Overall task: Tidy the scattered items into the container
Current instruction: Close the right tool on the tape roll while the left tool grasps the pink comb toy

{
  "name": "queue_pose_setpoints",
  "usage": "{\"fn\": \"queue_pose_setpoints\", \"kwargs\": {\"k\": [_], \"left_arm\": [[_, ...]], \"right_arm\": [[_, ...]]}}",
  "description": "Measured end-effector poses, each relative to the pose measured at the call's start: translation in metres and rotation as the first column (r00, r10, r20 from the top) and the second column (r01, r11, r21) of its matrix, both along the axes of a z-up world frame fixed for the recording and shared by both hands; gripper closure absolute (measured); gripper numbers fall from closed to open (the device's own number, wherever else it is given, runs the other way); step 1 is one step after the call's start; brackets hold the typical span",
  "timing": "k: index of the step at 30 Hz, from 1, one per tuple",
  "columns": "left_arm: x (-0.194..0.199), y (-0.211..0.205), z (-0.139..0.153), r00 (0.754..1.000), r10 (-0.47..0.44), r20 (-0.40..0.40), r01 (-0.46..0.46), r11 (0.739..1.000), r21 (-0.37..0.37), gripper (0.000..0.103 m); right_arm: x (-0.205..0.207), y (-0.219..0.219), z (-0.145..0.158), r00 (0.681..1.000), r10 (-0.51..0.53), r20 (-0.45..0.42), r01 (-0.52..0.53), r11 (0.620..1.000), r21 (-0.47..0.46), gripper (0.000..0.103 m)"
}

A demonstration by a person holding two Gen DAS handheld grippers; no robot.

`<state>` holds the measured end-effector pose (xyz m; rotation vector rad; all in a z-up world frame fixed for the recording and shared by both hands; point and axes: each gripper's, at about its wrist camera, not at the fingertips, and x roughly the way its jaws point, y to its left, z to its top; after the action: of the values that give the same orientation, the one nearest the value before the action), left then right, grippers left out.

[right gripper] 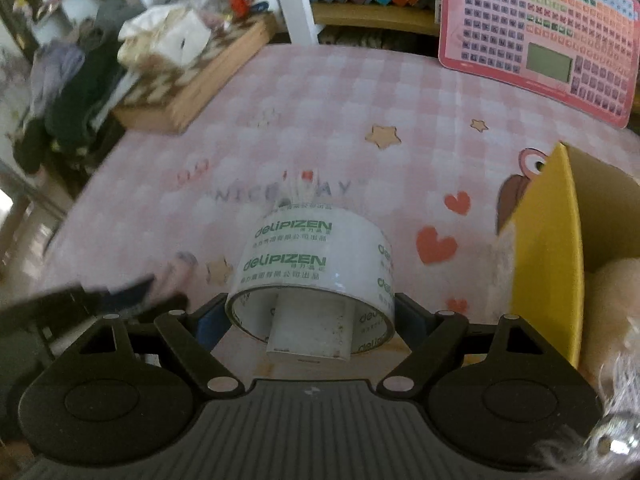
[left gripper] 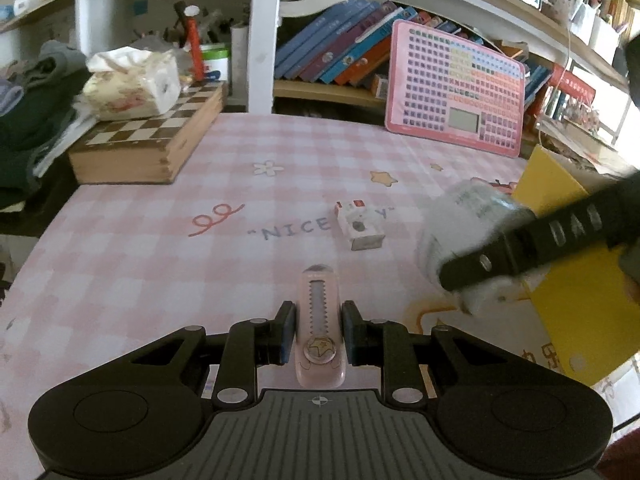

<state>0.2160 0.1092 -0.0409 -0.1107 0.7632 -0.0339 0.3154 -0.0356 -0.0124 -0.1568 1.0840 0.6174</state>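
My left gripper (left gripper: 319,330) is shut on a pink utility knife (left gripper: 320,332) and holds it above the pink checked tablecloth (left gripper: 160,248). My right gripper (right gripper: 310,320) is shut on a roll of clear tape (right gripper: 316,268) with green lettering, left of the yellow box (right gripper: 548,248). That tape roll (left gripper: 468,232) and the right gripper's finger (left gripper: 532,244) show blurred in the left wrist view, beside the yellow box (left gripper: 580,304). A small white carton (left gripper: 359,228) lies on the cloth near the printed words. A pale fluffy item (right gripper: 616,304) lies inside the box.
A wooden chessboard box (left gripper: 148,140) with a tissue pack (left gripper: 136,80) stands at the back left. A pink keyboard toy (left gripper: 456,88) leans on the bookshelf (left gripper: 344,48) at the back right. Dark clothes (left gripper: 28,112) are piled at the far left.
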Motion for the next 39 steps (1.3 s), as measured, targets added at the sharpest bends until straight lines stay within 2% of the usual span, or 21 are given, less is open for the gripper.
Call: {"fn": "queue_pose_setpoints", "kwargs": {"k": [2, 5, 11, 13, 18, 26, 28, 33, 39], "left_arm": [[-0.004, 0.001, 0.001, 1.0, 0.004, 0.0, -0.004, 1.0, -0.001, 0.08], [-0.008, 0.002, 0.004, 1.0, 0.003, 0.006, -0.003, 1.0, 0.003, 0.08], [-0.015, 0.004, 0.007, 1.0, 0.01, 0.009, -0.01, 1.0, 0.008, 0.08], [-0.017, 0.006, 0.007, 1.0, 0.017, 0.009, -0.017, 1.0, 0.007, 0.08], [-0.021, 0.01, 0.008, 0.999, 0.03, 0.012, -0.03, 1.0, 0.007, 0.08], [-0.025, 0.011, 0.008, 0.999, 0.034, 0.011, -0.034, 0.999, 0.005, 0.08], [-0.025, 0.011, 0.009, 0.999, 0.032, 0.012, -0.032, 0.999, 0.005, 0.08], [-0.029, 0.008, 0.015, 1.0, 0.01, 0.028, -0.01, 1.0, 0.01, 0.08], [-0.034, 0.002, 0.027, 0.998, -0.017, 0.055, 0.016, 1.0, 0.013, 0.08]], "right_arm": [[-0.006, 0.002, -0.005, 1.0, 0.015, -0.004, -0.015, 0.999, -0.035, 0.019], [-0.005, 0.009, -0.015, 1.0, 0.011, -0.008, -0.011, 0.999, -0.033, 0.018], [-0.005, 0.031, -0.018, 0.985, 0.089, 0.15, -0.08, 0.995, -0.06, 0.019], [-0.003, 0.035, -0.02, 0.979, 0.101, 0.175, -0.089, 0.993, -0.073, 0.018], [0.0, 0.037, -0.027, 0.982, 0.105, 0.158, -0.095, 0.993, -0.073, 0.014], [-0.003, 0.043, -0.038, 0.983, 0.119, 0.137, -0.1, 0.985, -0.14, 0.014], [-0.004, 0.043, -0.04, 0.983, 0.126, 0.136, -0.104, 0.982, -0.156, 0.02], [-0.01, 0.037, -0.027, 0.976, 0.119, 0.185, -0.097, 0.988, -0.124, 0.02], [-0.023, 0.026, 0.003, 0.963, 0.091, 0.256, -0.08, 0.996, -0.05, 0.02]]}}
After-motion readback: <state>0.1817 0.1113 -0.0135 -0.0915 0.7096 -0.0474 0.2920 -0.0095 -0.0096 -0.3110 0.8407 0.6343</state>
